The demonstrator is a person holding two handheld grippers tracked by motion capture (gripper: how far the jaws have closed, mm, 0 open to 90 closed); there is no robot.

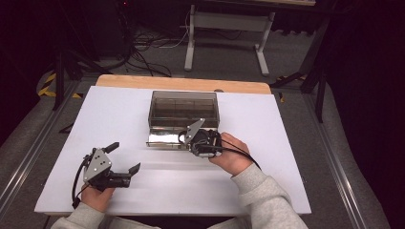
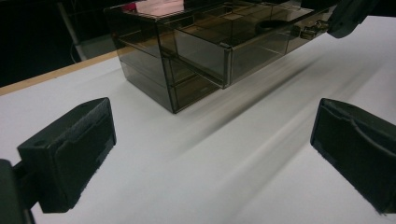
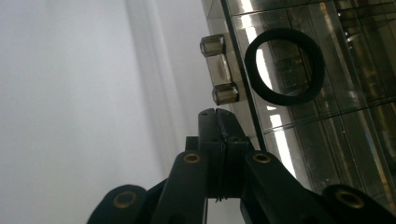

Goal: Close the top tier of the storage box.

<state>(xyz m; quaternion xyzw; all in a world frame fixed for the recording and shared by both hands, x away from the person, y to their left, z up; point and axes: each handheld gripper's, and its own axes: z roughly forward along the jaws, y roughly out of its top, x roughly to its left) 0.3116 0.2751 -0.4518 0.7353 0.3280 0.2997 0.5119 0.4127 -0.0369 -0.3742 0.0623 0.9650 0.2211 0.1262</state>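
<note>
Drawer (image 1: 165,138) of smoky organizer box (image 1: 184,109) is out, black ring (image 3: 284,66) inside, past right gripper (image 3: 215,116) jaws pressed together by handle (image 3: 219,70). Left gripper (image 1: 125,157) idle, jaws spread. Closing left, probably.

left tongs (image 1: 125,158) agape, right tongs (image 3: 217,116) closed — empty

Dark room, grey floor (image 1: 296,62), tangled cables (image 1: 148,45), white-legged stand (image 1: 224,28) behind.

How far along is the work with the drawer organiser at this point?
Done: the top drawer of the smoked acrylic organiser stands pulled out, with a black ring lying inside. In hand: the right gripper, fingers together, sits by the drawer handle. The left gripper is open and apart. Left: probably pushing the drawer shut.
</note>
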